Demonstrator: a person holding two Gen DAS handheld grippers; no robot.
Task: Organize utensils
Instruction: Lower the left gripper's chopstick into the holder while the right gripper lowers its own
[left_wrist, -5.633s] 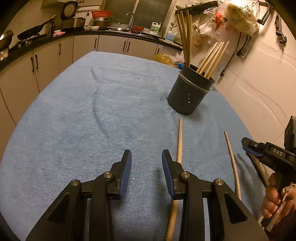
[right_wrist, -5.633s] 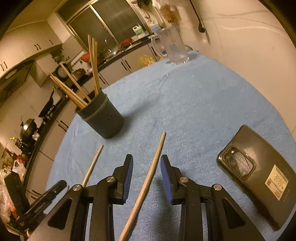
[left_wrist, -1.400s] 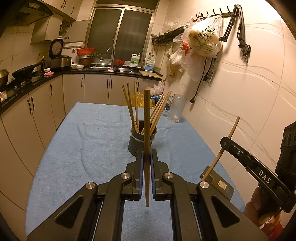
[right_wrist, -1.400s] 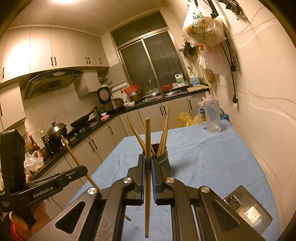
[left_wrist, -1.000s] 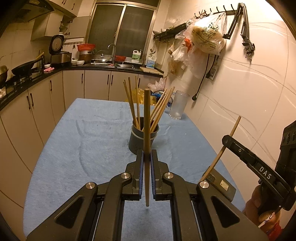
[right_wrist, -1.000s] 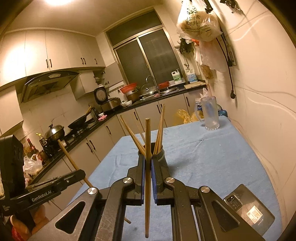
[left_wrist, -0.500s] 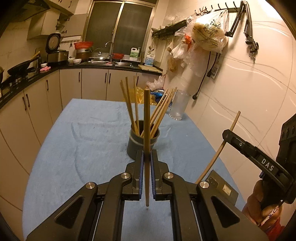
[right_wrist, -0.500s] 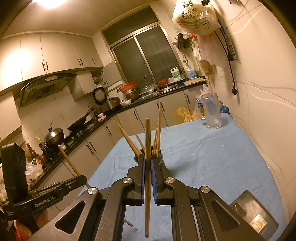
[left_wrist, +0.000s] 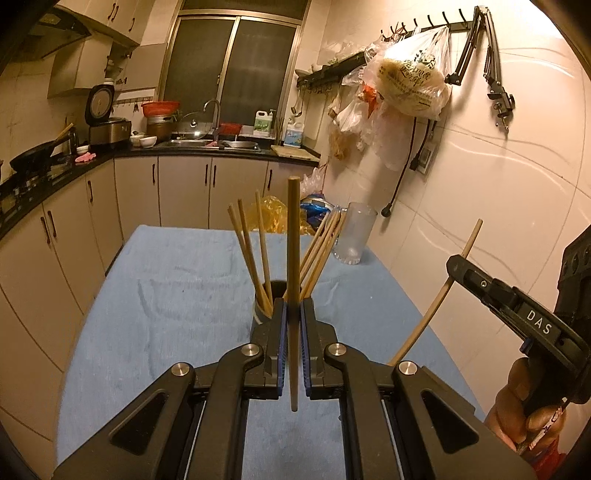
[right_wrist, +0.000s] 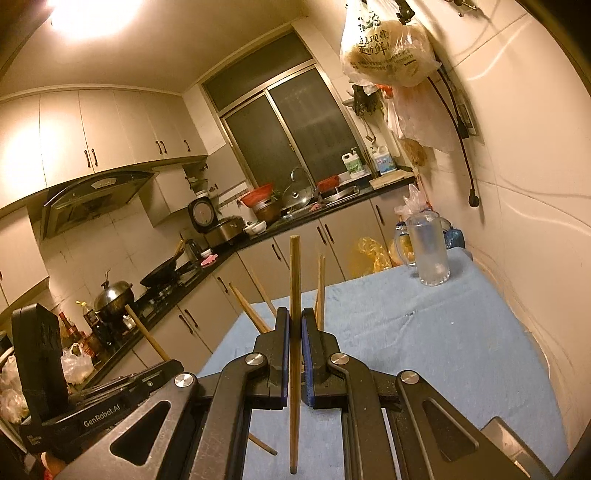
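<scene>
My left gripper (left_wrist: 293, 308) is shut on a wooden chopstick (left_wrist: 293, 236) held upright. Right behind it stands the dark utensil holder (left_wrist: 263, 307) with several chopsticks (left_wrist: 246, 245) on the blue cloth. My right gripper (right_wrist: 294, 317) is shut on another upright chopstick (right_wrist: 294, 273); the holder is hidden behind its fingers, and only chopstick tips (right_wrist: 320, 284) show. The right gripper also shows in the left wrist view (left_wrist: 453, 263) at the right, holding its chopstick (left_wrist: 432, 308) tilted. The left gripper shows in the right wrist view (right_wrist: 173, 365) at lower left.
A clear glass pitcher (left_wrist: 351, 237) stands at the table's far end, by the wall; it also shows in the right wrist view (right_wrist: 428, 251). A dark phone (right_wrist: 517, 446) lies on the cloth at the near right. Cabinets and a counter run along the left; the wall is on the right.
Both grippers, still shut on their chopsticks, have come closer to the utensil holder, which now sits partly hidden behind the fingers. The views have tilted up a little.
</scene>
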